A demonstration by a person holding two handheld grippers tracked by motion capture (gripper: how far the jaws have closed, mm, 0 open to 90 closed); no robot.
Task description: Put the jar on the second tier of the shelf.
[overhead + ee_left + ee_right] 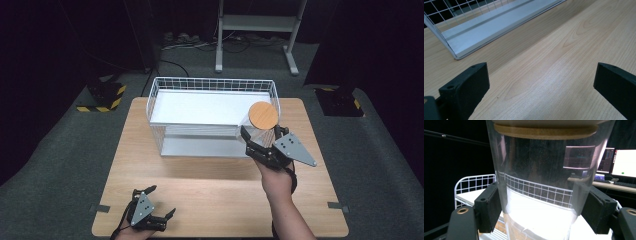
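The right gripper (260, 142) holds a clear jar (256, 131) (round wooden lid (263, 115)) beside the white wire basket (165, 107).

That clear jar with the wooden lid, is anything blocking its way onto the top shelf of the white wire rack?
Nothing visible blocks it. The right gripper holds the jar raised at the right front corner of the wire rack, and the top shelf beyond it is bare. Only the rack's wire rim rises around that shelf.

White wire rack (165, 90), clear jar (541, 195) with tan wooden lid (263, 115), pale wood-grain table (210, 200), black claws.
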